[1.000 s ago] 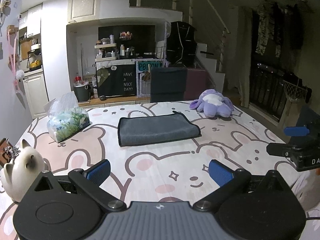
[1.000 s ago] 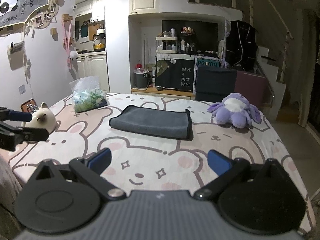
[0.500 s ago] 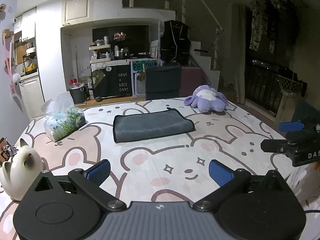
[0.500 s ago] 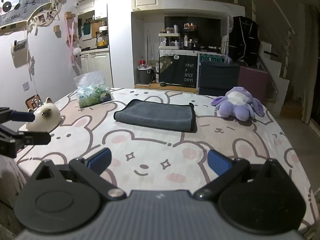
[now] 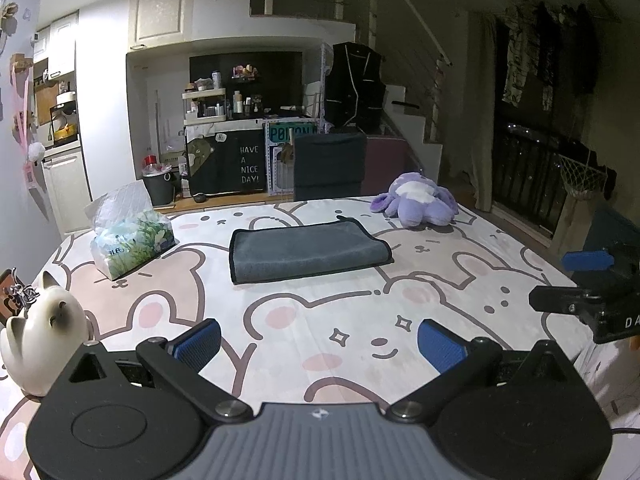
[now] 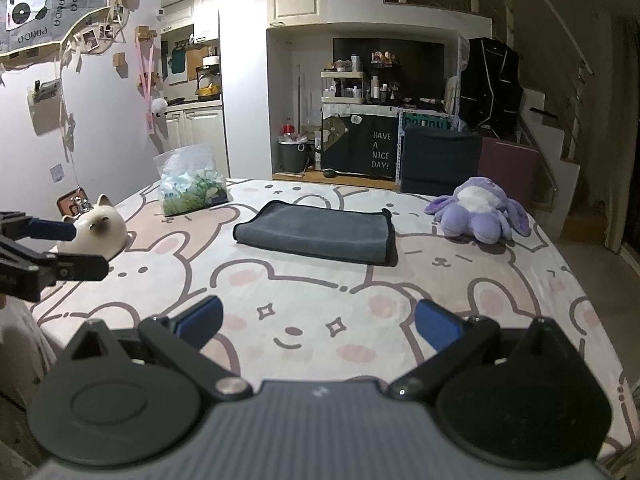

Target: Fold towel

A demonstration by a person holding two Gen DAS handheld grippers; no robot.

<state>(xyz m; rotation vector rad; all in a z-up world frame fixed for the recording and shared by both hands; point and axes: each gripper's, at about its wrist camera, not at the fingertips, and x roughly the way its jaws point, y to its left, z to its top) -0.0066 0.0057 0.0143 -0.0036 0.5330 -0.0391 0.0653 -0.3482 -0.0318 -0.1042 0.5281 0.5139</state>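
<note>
Towel (image 5: 306, 252) lay folded mid-table, long axis running nine to three, dead ahead at twelve o'clock of both claws. Left gripper (image 5: 318, 342) and right gripper (image 6: 318, 326) hung spread wide, holding nothing, well short, neither clearly nearer.

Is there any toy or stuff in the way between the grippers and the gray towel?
No, only bare bunny tablecloth lies between each open gripper and the towel. The purple plush, tissue pack and cat figurine sit off to the sides.
</note>
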